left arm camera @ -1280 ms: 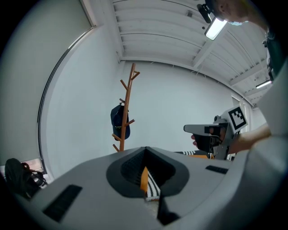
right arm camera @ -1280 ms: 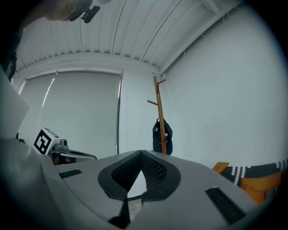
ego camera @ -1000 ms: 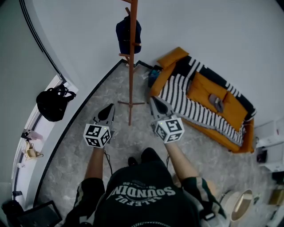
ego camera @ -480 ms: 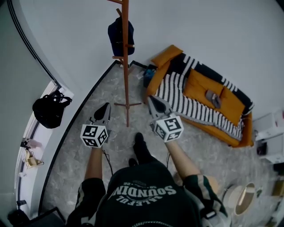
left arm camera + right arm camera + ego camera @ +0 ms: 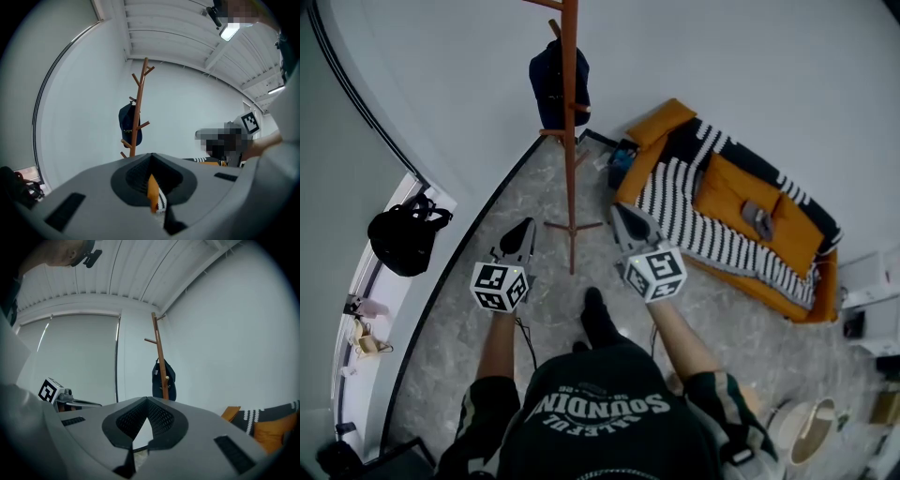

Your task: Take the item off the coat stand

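Observation:
A tall wooden coat stand (image 5: pixel 570 150) rises near the wall's corner. A dark blue cap (image 5: pixel 558 86) hangs on one of its pegs. Both gripper views face the stand from a distance, with the cap (image 5: pixel 128 129) beside the pole and the cap (image 5: pixel 163 380) low against it. My left gripper (image 5: pixel 523 228) is held to the left of the stand's base, shut and empty. On the other side of the base, my right gripper (image 5: pixel 620 213) has its jaws together with nothing in them. Neither touches the stand or the cap.
An orange sofa (image 5: pixel 741 220) with a black-and-white striped cover stands to the right of the stand. A black bag (image 5: pixel 401 242) sits on the window ledge at the left. My foot (image 5: pixel 595 314) is on the grey stone floor between the grippers.
The person has stepped toward the coat stand, one foot coming forward. Both grippers were carried along with the step and stay shut.

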Tool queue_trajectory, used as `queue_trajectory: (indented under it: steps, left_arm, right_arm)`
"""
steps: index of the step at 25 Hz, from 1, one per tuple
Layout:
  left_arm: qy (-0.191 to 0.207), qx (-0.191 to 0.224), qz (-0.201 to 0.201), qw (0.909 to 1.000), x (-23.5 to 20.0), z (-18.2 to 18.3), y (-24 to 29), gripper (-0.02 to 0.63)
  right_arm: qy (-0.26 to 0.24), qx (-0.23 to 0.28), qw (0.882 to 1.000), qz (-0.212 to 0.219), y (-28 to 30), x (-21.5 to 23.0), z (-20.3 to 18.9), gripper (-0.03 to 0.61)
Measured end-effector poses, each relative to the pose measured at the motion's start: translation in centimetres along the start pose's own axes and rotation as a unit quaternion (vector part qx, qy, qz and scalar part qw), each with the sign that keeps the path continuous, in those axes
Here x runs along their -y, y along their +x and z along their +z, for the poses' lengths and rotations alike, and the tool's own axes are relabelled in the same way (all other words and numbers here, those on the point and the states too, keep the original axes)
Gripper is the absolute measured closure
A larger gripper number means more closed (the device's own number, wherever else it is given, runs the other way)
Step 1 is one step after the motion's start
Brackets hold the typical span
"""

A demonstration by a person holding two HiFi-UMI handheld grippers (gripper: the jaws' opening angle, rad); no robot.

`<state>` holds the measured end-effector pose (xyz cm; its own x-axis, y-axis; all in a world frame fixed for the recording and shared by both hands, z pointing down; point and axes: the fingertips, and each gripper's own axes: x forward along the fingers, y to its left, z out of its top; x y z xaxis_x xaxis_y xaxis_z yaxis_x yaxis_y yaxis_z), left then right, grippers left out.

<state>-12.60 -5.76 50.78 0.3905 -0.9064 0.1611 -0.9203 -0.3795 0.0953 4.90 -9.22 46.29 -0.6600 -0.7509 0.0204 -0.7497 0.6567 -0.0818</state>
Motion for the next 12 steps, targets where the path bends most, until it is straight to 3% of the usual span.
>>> queue_trajectory:
  steps: [12]
  left_arm:
    - [0.013,0.001,0.011,0.9999,-3.7,4.1,8.0,0.613]
  right_arm:
    - [0.006,0.014,1.000,0.020,7.8,5.0,2.3,0.580]
